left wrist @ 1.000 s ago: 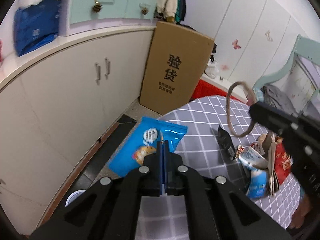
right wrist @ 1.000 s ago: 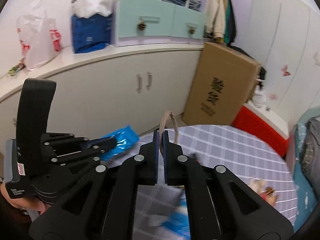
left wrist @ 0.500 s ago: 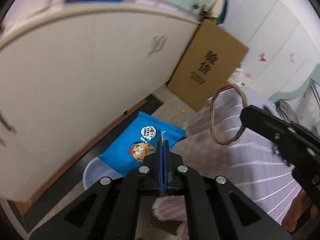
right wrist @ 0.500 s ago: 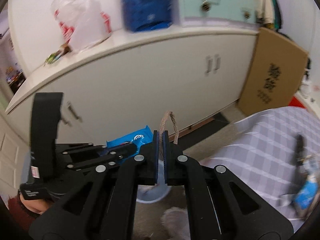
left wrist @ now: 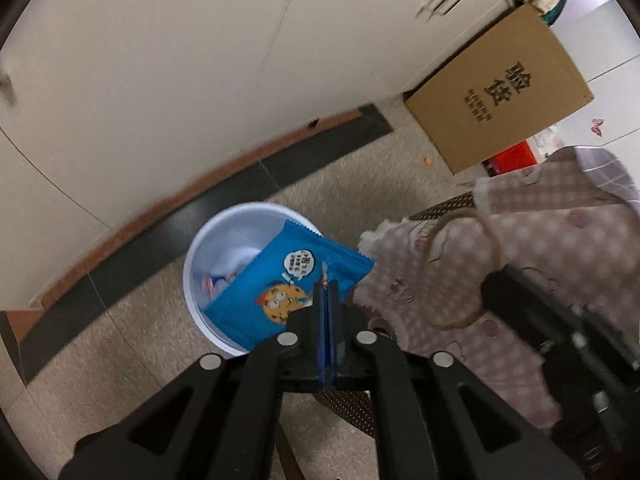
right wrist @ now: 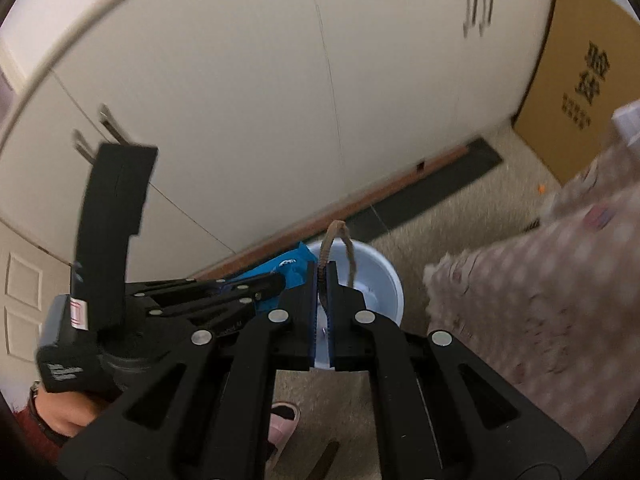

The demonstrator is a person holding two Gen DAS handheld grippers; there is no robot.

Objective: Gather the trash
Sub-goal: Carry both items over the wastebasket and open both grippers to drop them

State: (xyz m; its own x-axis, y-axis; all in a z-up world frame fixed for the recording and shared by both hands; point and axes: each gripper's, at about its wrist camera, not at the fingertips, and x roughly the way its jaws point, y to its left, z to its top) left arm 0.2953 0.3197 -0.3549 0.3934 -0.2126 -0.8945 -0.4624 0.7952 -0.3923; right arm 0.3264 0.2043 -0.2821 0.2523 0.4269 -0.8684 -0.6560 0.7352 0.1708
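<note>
My left gripper (left wrist: 326,286) is shut on the edge of a blue snack wrapper (left wrist: 280,292) with a cartoon cookie on it. The wrapper hangs over the open white trash bin (left wrist: 196,248) on the floor, which holds a few scraps. My right gripper (right wrist: 322,270) is shut on a brown paper-cord loop (right wrist: 340,240), held above the same bin (right wrist: 390,276). In the left wrist view that loop (left wrist: 460,272) and the right gripper's body (left wrist: 560,320) show at right. In the right wrist view the left gripper (right wrist: 276,282) and the wrapper (right wrist: 288,264) sit just left of my fingers.
White cabinet doors (left wrist: 180,80) with a brown-and-black plinth (left wrist: 248,176) stand behind the bin. A cardboard box (left wrist: 500,92) leans at the right. A pink patterned cloth (left wrist: 540,264) lies right of the bin. A pink slipper (right wrist: 282,420) and a hand (right wrist: 60,412) show low in the right wrist view.
Both grippers have swung away from the checked table and dropped toward the floor. The wrapper and the cord loop, held throughout, now hang over the white bin, which has come into full view.
</note>
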